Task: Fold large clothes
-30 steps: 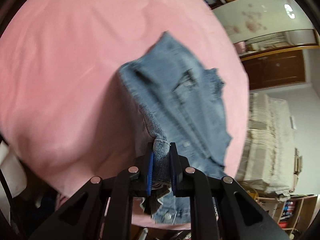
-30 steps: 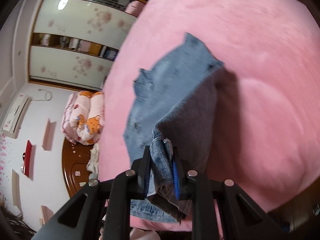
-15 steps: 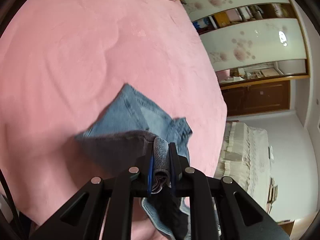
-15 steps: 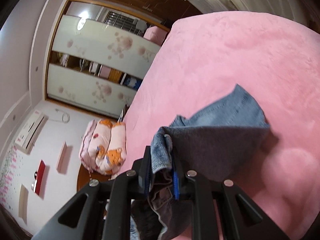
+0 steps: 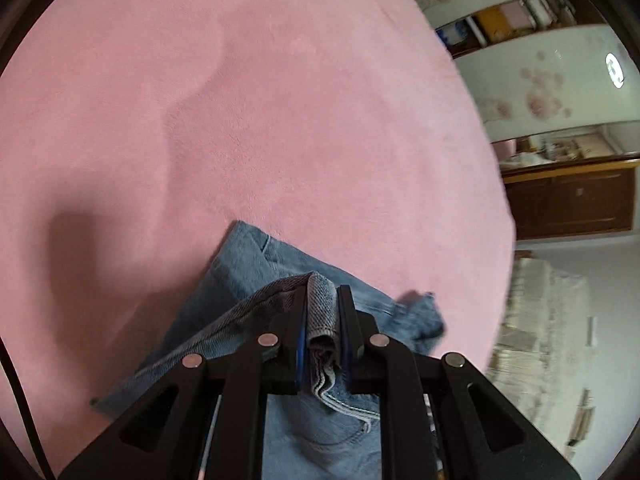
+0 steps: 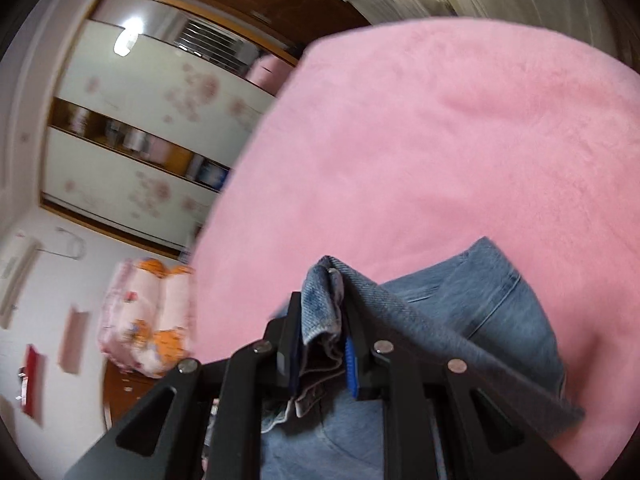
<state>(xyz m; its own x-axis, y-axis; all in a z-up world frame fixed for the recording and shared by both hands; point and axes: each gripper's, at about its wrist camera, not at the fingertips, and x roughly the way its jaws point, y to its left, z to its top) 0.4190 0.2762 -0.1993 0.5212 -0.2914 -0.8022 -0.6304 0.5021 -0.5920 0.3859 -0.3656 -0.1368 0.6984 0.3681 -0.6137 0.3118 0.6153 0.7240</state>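
Denim garment (image 5: pixel 248 280) shows no readable label.

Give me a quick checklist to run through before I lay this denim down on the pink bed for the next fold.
1. Left hand-held gripper clamped on the denim garment: ok, a folded hem sits between its pads.
2. Right hand-held gripper clamped on the denim: ok, bunched fabric is pinched.
3. Edge taut between the two grips: ok, it runs straight off each one.
4. Pink bed cover free of other things ahead: ok in the part shown.
5. Lower layer lying flat: not ok, one corner is rumpled.
6. Hems lined up: cannot tell, the near part is hidden.
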